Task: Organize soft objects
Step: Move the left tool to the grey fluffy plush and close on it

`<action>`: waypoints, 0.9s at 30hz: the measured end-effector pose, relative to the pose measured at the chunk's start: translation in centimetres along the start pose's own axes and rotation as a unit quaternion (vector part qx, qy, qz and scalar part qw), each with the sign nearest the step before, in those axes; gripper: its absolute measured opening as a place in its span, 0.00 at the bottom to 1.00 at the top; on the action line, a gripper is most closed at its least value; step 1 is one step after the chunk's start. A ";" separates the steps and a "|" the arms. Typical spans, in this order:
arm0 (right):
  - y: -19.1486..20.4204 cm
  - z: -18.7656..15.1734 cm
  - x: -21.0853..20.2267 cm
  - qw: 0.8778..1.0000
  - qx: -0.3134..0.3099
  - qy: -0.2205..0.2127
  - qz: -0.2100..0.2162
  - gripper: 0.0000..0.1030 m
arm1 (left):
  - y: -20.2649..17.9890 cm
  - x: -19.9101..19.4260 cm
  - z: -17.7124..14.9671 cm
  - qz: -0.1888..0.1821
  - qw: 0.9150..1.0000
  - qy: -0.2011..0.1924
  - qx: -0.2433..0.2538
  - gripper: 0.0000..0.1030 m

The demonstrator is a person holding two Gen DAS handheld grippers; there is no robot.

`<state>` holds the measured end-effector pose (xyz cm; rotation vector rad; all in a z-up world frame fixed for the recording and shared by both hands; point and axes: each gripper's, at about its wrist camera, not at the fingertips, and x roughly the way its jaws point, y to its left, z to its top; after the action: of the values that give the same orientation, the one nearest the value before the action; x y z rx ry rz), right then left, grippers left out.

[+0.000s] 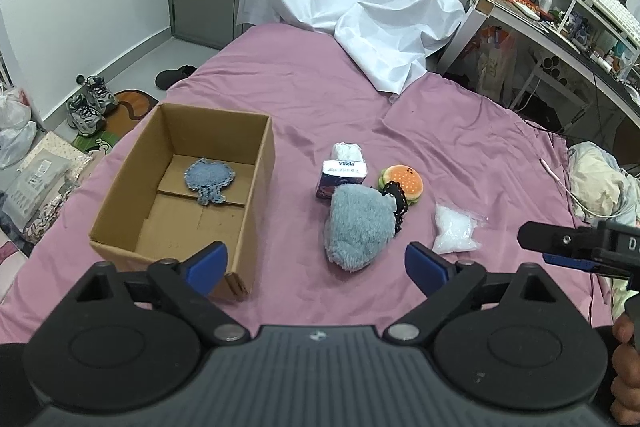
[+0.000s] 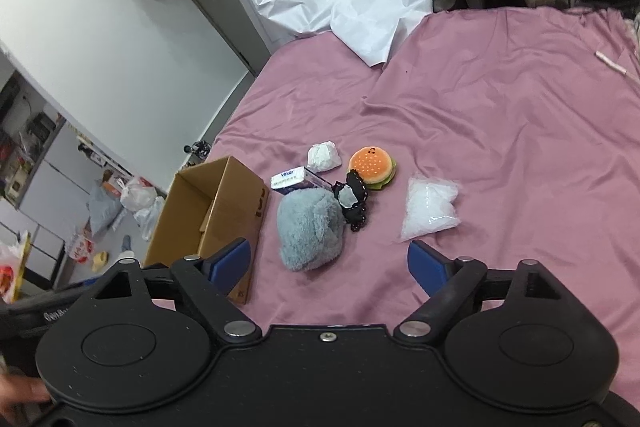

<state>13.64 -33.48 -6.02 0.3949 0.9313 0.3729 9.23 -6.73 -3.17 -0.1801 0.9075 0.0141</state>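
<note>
Both my claws are spread wide and hold nothing: left gripper [image 1: 316, 263], right gripper [image 2: 329, 265]. The fluffy grey plush [image 1: 359, 229] lies on the bed just right of the cardboard box [image 1: 262, 163]; a loose pinch may only snag fur. Inside the box lies one blue crocheted piece [image 1: 209, 179].

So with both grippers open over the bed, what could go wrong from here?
1. The grey fluffy plush touches the black beaded item, which could snag and drag along.
2. The clear plastic bag looks slippery and may slide from the right gripper.
3. The left gripper hovers by the cardboard box, whose near wall it might bump; only a blue crocheted piece lies inside.
</note>
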 end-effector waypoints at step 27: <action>-6.7 2.6 7.7 0.984 0.174 0.029 0.011 0.84 | -3.0 9.1 2.3 0.005 0.999 0.040 -0.025 0.65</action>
<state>20.87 -36.12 -13.19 0.7182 1.0518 0.2406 16.92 -9.92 -8.52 -0.2242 0.9889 0.0387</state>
